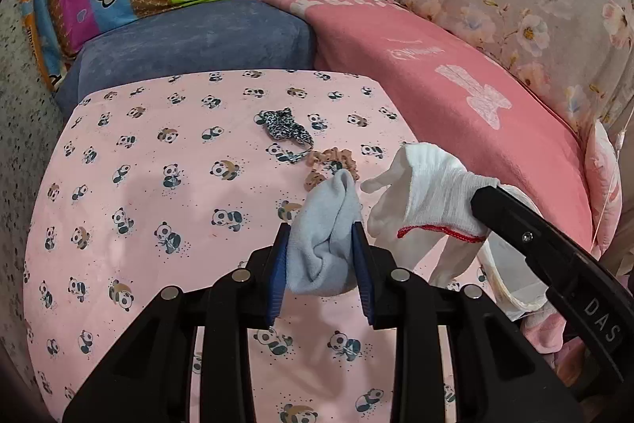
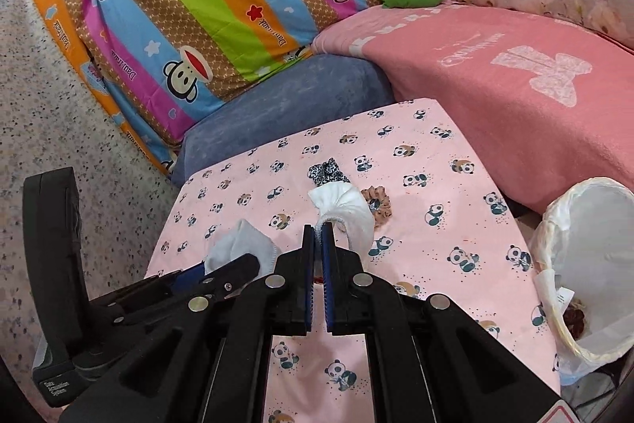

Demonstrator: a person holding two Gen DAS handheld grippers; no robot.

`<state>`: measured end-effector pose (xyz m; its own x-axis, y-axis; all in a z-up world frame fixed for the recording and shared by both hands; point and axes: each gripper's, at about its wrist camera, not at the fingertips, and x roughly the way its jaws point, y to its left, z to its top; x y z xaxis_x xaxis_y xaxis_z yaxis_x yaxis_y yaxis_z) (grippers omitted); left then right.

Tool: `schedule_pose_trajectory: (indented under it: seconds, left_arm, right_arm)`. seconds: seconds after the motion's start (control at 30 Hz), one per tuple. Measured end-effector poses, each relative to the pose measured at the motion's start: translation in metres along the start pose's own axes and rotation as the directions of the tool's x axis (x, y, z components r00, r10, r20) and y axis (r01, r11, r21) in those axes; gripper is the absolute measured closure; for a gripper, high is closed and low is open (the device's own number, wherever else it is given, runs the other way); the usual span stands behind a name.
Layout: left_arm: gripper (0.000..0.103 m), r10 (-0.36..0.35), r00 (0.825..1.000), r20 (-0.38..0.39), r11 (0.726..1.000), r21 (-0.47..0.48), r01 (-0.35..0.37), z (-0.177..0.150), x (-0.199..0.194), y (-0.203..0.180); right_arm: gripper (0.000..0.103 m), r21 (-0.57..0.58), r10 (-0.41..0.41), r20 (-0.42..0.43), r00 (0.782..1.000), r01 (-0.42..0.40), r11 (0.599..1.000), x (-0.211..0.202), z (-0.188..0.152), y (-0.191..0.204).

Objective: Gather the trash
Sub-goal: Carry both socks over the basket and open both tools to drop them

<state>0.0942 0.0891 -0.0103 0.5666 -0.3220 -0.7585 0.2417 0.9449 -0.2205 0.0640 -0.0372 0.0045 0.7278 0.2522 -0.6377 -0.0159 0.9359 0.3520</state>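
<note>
The left gripper (image 1: pixel 321 244) has its jaws partly apart, its 2 blue pads pressed on a bunched pale blue sock (image 1: pixel 327 244) held clear of the pink panda-print cloth (image 1: pixel 138 205). The right gripper (image 2: pixel 317 248) has its jaws nearly together, pinching the red-trimmed cuff of a white glove (image 2: pixel 348 209), which hangs in the air just right of the sock. On the cloth, toward its far edge, lie a black-and-white speckled scrunchie (image 1: pixel 281 125) and, just beside it, a tan scrunchie (image 1: pixel 329 165). A bin lined with a white bag (image 2: pixel 594 264) stands off the cloth's right edge.
</note>
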Motion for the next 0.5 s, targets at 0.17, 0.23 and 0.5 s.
schedule_pose_trajectory:
  seconds: [0.17, 0.23, 0.5]
  left_arm:
    - [0.074, -0.009, 1.000, 0.007, 0.999, 0.042, 0.009, -0.005, -0.008, -0.023]
    - [0.074, -0.010, 1.000, 0.009, 0.998, 0.059, 0.010, -0.006, -0.010, -0.033]
    - [0.074, -0.023, 1.000, 0.007, 0.992, 0.121, 0.022, -0.011, -0.012, -0.067]
  right_arm:
    - [0.098, 0.018, -0.012, 0.031, 0.999, 0.011, 1.000, -0.027, -0.002, -0.012]
    - [0.097, 0.026, -0.016, 0.041, 0.999, 0.015, 1.000, -0.035, -0.002, -0.017]
    - [0.098, 0.071, -0.040, 0.085, 0.996, 0.034, 0.997, -0.069, -0.005, -0.047]
